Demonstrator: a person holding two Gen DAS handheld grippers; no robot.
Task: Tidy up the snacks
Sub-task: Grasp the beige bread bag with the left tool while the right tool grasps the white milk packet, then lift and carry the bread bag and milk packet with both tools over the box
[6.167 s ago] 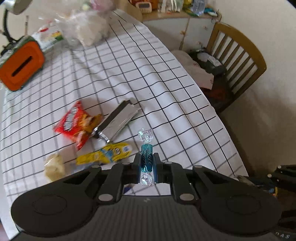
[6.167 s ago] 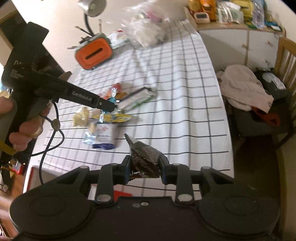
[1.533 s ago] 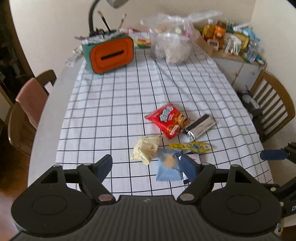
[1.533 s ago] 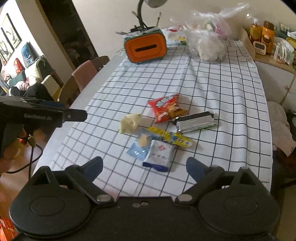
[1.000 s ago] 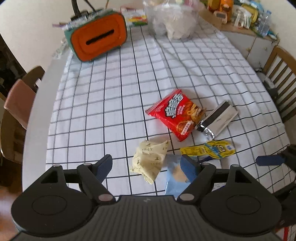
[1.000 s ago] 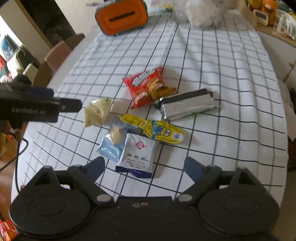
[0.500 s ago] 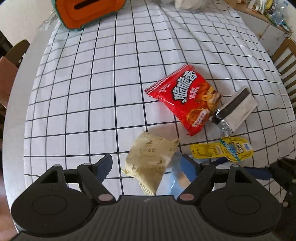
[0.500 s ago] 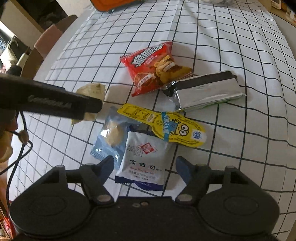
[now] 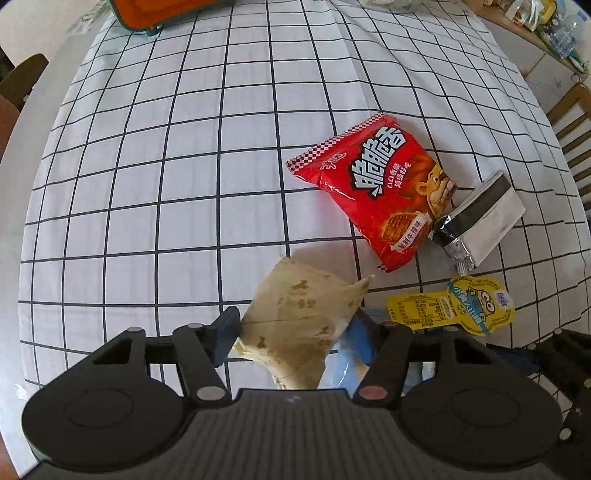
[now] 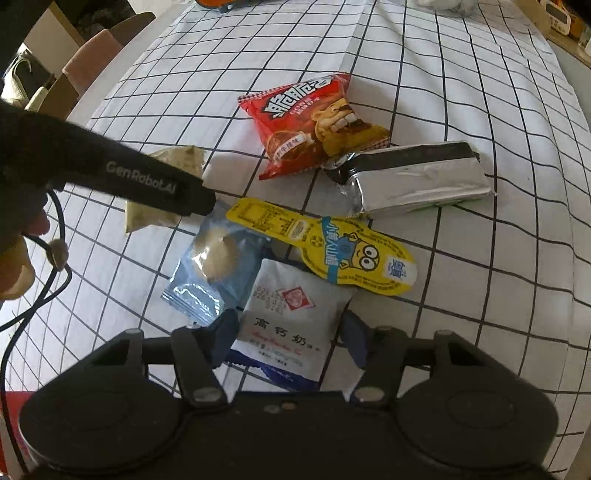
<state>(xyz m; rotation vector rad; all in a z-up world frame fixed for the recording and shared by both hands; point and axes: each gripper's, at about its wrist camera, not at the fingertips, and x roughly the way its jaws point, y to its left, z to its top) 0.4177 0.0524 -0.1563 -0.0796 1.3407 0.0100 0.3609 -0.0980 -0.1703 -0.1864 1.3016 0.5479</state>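
left tongs [image 9: 295, 328]: spread wide, straddling beige packet [image 9: 299, 325], not clamped
right tongs [image 10: 288, 332]: spread, flanking white packet [image 10: 288, 325]
surface [image 9: 147, 184]: checked cloth

The desk [image 9: 48, 122] is covered by a white cloth with a black grid [image 9: 184, 147]; wooden chairs are seen at its left [image 10: 92, 51] and right [image 9: 572, 125], and a cluttered sideboard [image 9: 532, 22] beyond
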